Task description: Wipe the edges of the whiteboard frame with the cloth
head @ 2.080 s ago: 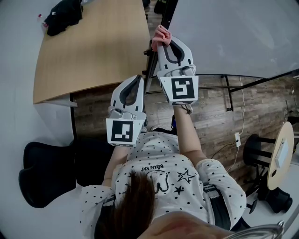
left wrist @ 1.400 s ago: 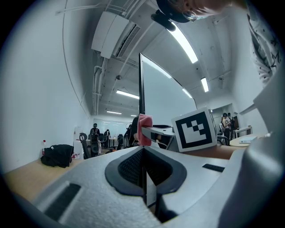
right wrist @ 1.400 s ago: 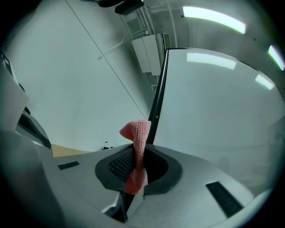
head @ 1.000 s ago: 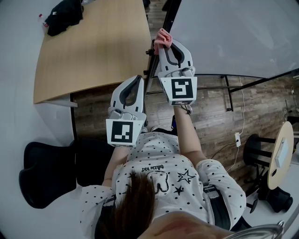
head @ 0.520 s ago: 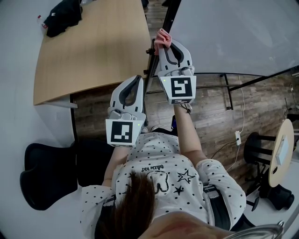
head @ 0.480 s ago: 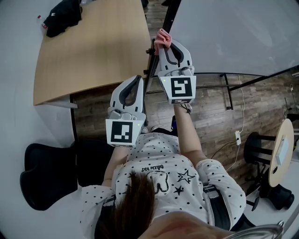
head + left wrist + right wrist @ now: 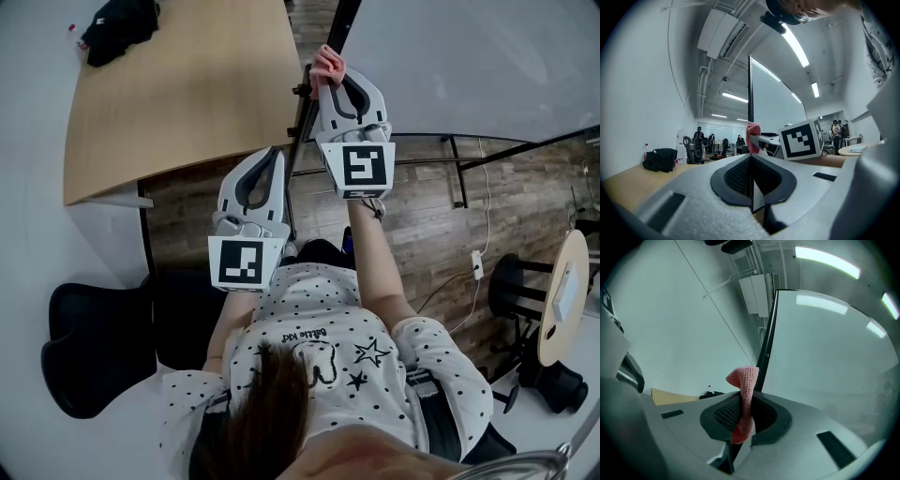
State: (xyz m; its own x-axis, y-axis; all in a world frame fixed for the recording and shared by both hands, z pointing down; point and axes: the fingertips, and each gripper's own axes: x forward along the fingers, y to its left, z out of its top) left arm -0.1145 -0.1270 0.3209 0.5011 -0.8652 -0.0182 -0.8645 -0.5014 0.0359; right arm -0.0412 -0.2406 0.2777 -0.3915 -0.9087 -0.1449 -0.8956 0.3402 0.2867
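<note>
My right gripper (image 7: 328,82) is shut on a pink knitted cloth (image 7: 326,63) and holds it against the black left edge of the whiteboard frame (image 7: 339,26). In the right gripper view the cloth (image 7: 746,381) sticks up from the shut right gripper (image 7: 743,414), just left of the frame edge (image 7: 769,333), with the white board (image 7: 825,357) to its right. My left gripper (image 7: 265,157) is shut with nothing in it, lower and nearer to me, beside the board's stand. Seen from the left gripper (image 7: 751,174), the frame (image 7: 750,93) rises ahead, with the cloth (image 7: 753,136) by it.
A wooden table (image 7: 187,94) with a black bag (image 7: 117,33) stands left of the board. A black chair (image 7: 94,347) is at lower left. The stand's black legs (image 7: 457,173), a cable (image 7: 478,267) and a small round table (image 7: 567,300) are on the wooden floor to the right.
My right gripper has moved slightly farther up along the frame edge with the cloth. The left gripper has hardly moved.
</note>
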